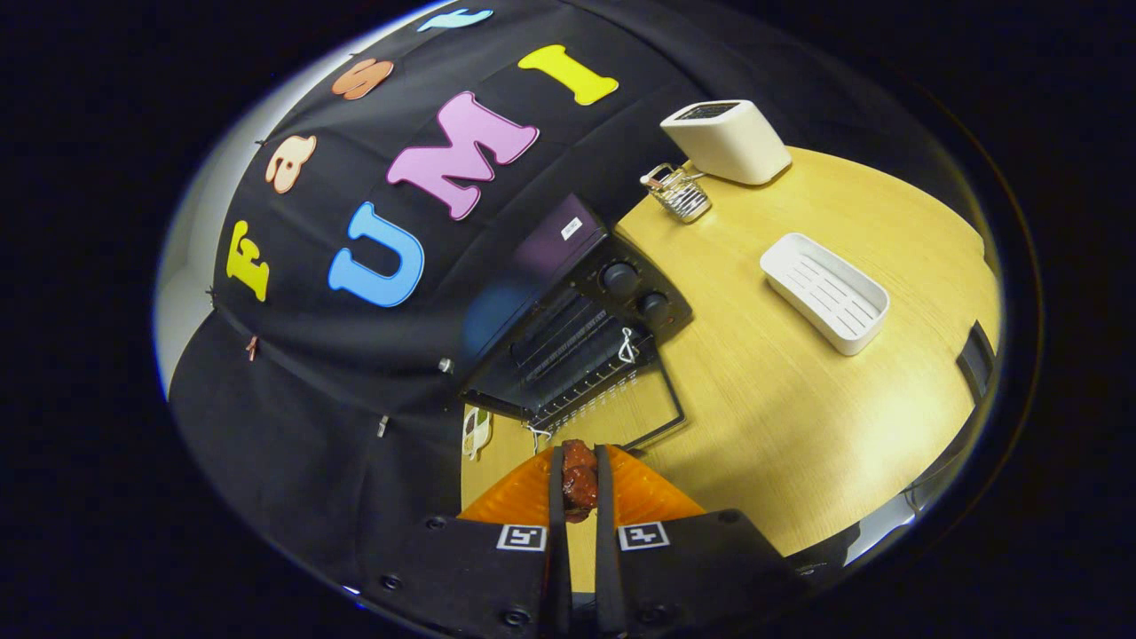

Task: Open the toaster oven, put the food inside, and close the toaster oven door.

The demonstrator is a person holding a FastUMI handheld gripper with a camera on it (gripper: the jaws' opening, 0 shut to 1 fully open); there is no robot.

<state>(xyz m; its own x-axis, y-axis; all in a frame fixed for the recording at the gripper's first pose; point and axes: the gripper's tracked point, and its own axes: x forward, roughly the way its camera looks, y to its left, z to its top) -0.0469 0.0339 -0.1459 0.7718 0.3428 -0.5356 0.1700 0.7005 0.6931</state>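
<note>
- The claw (579, 475) is closed tight on a piece of food (579, 484), a dark reddish-brown chunk, and both fingers press on its sides.
- The food is lifted above the desk (781, 417), and it sits between the fingers near their tips.
- Just beyond the fingers stands the toaster oven (568, 328), black, at the back edge of the desk against the cloth wall.
- The glass door (635, 413) of the oven is open and folded down flat toward the claw, so the wire rack (572, 351) inside is visible.
- Two round knobs (635, 291) are on the oven's panel, at the side of the opening.
- A white ribbed tray (825, 291) lies on the desk well apart from the oven, nearer to the far side edge.
- A white toaster (728, 139) stands near the back corner of the desk, and a small wire rack holder (676, 191) is just beside it.
- An orange thing (652, 493) lies under the fingers; I cannot tell what it is.
</note>
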